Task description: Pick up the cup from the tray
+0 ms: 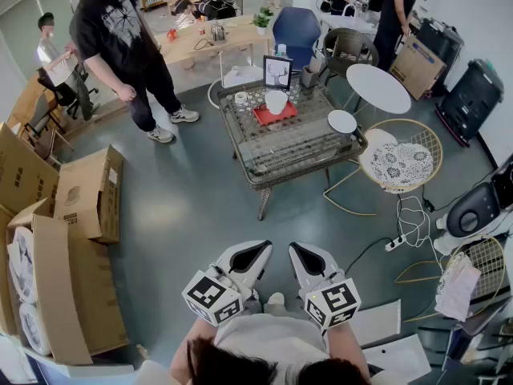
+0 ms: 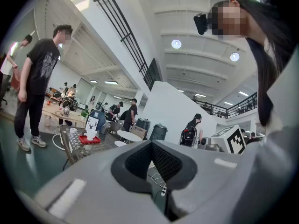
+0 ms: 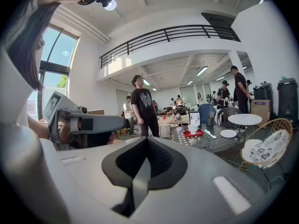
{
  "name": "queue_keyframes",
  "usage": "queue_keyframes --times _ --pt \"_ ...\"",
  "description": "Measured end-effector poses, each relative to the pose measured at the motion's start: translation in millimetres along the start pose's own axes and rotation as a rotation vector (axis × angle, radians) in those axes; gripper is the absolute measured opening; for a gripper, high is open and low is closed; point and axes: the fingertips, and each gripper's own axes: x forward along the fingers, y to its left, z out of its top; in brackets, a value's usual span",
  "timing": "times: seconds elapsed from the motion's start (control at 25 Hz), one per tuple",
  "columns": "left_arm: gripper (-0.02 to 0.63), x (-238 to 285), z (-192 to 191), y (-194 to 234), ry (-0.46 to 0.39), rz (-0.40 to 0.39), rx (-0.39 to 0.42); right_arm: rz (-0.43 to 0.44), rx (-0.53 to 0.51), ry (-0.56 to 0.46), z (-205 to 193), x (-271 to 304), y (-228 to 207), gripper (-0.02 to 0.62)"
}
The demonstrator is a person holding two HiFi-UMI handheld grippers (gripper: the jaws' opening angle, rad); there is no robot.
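1 white cup (image 1: 276, 101) stood upright on 1 red tray (image 1: 264, 118), long axis vertical, mouth up, at the far end of the bench (image 1: 298, 147). 2 units, left hand-held gripper (image 1: 258, 253) and right hand-held gripper (image 1: 299, 254): jaws together, nothing held, well apart from the bench.

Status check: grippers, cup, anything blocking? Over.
Left gripper and right gripper shut, empty, at the chest. Cup on tray, far ahead on table. Only floor between; person beside table.

A person in a black T-shirt (image 1: 120, 30) stands near a glass-topped table (image 1: 296, 147), with cardboard boxes (image 1: 86, 192) and a wire chair (image 1: 421, 135) either side.
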Motion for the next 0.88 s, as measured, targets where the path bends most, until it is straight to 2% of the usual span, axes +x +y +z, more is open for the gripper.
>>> queue_keyframes --times 0.16,0.36,0.6,0.88 --pt "0.000 -3 -7 1 0.010 -0.019 -0.003 -0.006 0.016 -0.004 -3 0 2 0.025" --pt "0.000 -3 -14 -2 0.027 -0.020 0.033 -0.010 0.000 -0.002 -3 -2 2 0.025" --pt "0.000 -2 -11 -1 0.023 -0.020 0.020 -0.010 -0.003 0.001 -2 0 2 0.025" --pt "0.000 -6 -12 6 0.025 -0.024 0.012 0.016 0.056 -0.018 2 3 6 0.026"
